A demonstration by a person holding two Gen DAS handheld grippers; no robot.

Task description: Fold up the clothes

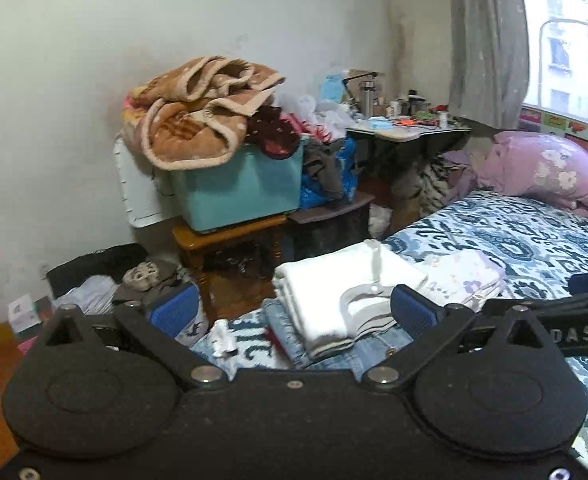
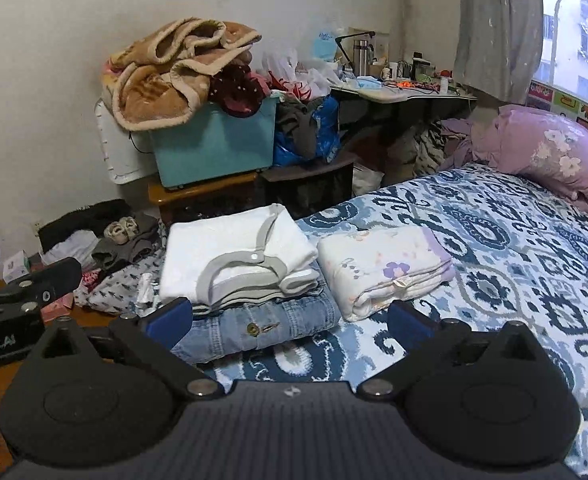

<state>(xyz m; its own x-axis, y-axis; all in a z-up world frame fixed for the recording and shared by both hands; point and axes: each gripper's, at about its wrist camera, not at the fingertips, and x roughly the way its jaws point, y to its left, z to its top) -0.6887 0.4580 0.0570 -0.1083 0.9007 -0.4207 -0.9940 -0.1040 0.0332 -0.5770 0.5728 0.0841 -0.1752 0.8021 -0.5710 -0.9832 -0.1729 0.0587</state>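
Observation:
A folded white top with grey trim (image 2: 233, 256) lies on folded blue jeans (image 2: 265, 328) at the corner of the bed (image 2: 514, 240). Beside it on the right rests a folded floral white cloth (image 2: 386, 268). My right gripper (image 2: 289, 320) hovers open just in front of the stack, nothing between its blue pads. In the left wrist view the white top (image 1: 334, 292) and jeans (image 1: 289, 332) sit between the pads of my left gripper (image 1: 294, 312), which is open and holds nothing. The floral cloth (image 1: 466, 280) lies to the right.
A purple pillow (image 2: 550, 156) lies at the bed's head. A teal bin (image 2: 213, 148) with a brown blanket (image 2: 165, 76) stands on a wooden stool. A cluttered desk (image 2: 406, 96) is behind. Clothes (image 2: 105, 248) lie on the floor at the left.

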